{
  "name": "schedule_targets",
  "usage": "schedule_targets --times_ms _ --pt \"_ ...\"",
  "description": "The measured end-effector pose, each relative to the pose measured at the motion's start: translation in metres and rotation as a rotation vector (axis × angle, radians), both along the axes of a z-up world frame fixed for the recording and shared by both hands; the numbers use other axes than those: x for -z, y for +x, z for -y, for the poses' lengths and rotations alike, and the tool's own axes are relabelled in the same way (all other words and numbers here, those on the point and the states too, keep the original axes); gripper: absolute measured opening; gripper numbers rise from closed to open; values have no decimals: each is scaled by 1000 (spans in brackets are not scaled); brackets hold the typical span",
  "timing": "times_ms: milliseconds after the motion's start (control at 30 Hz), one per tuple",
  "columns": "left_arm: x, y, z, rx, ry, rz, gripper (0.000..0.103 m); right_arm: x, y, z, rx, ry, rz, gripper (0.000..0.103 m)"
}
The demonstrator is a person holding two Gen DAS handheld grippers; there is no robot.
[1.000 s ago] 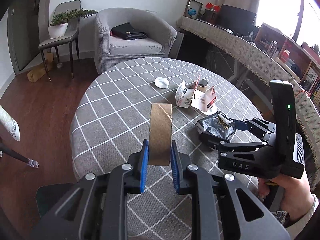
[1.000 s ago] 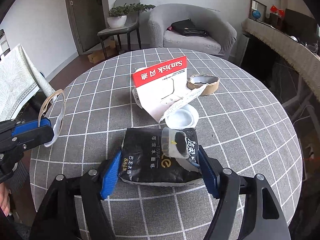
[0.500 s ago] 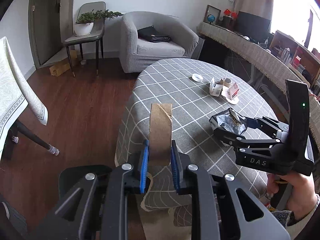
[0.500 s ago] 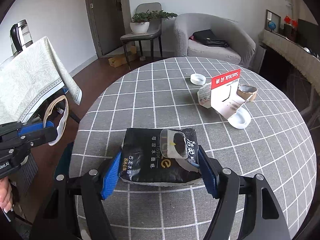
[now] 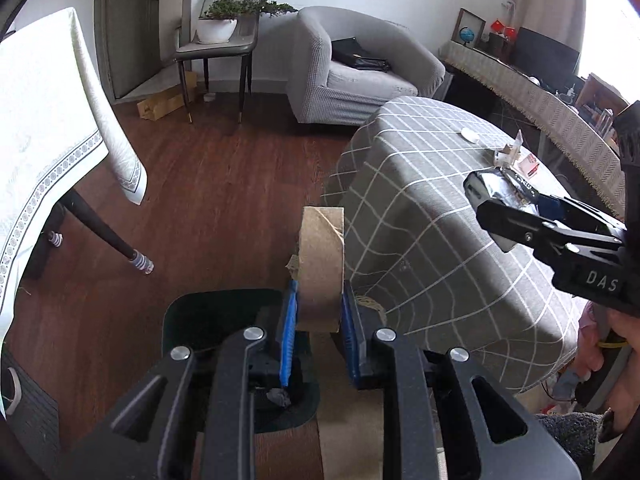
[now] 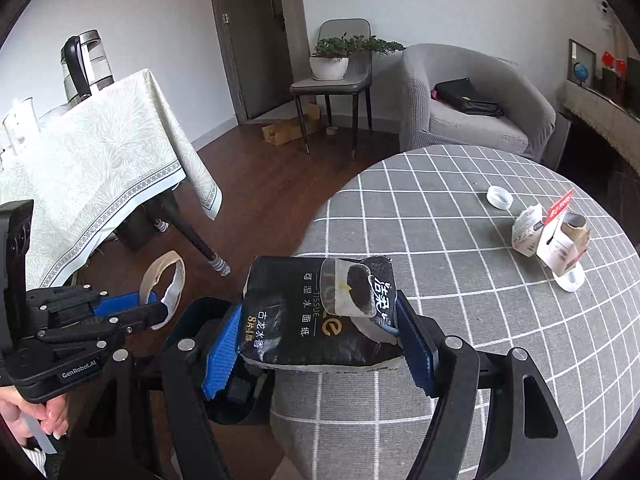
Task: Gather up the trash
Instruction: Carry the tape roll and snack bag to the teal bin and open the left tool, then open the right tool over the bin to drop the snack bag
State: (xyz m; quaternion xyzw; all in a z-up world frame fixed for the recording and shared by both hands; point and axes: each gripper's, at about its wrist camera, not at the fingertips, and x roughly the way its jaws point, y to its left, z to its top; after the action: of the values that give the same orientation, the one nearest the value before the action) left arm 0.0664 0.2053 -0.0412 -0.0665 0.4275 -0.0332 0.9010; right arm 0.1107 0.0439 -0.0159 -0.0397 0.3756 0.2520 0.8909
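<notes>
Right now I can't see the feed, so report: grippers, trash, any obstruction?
Left gripper shut on cardboard tape core. Right gripper shut on black tissue pack. Dark bin below, path clear.

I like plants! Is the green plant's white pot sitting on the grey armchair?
No, the white pot stands on the grey chair.

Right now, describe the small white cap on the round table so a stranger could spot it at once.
Find the round table under the grey checked cloth. On its far side lies the white cap, alone. Unlike the crumpled packaging pile nearby, it is a low, plain, open-topped ring.
</notes>
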Motion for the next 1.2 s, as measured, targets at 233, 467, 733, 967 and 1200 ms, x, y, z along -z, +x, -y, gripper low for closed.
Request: schedule_targets --times_ms 233,467,733,967,1200 --pt "32 -11 -45 -57 5 -76 22 2 -6 -47 -76 -14 7 72" --pt "74 -20 -68 -87 31 -188 22 10 -4 -78 -113 17 -31 72" --pt "109 -25 -79 -82 56 -294 22 20 -8 -111 -161 12 -52 72" --pt "131 -31 -87 -72 71 -341 23 25 -10 -129 -193 5 -60 72" --pt "132 -34 -99 -87 48 -336 29 37 -8 -147 -204 -19 -76 72"
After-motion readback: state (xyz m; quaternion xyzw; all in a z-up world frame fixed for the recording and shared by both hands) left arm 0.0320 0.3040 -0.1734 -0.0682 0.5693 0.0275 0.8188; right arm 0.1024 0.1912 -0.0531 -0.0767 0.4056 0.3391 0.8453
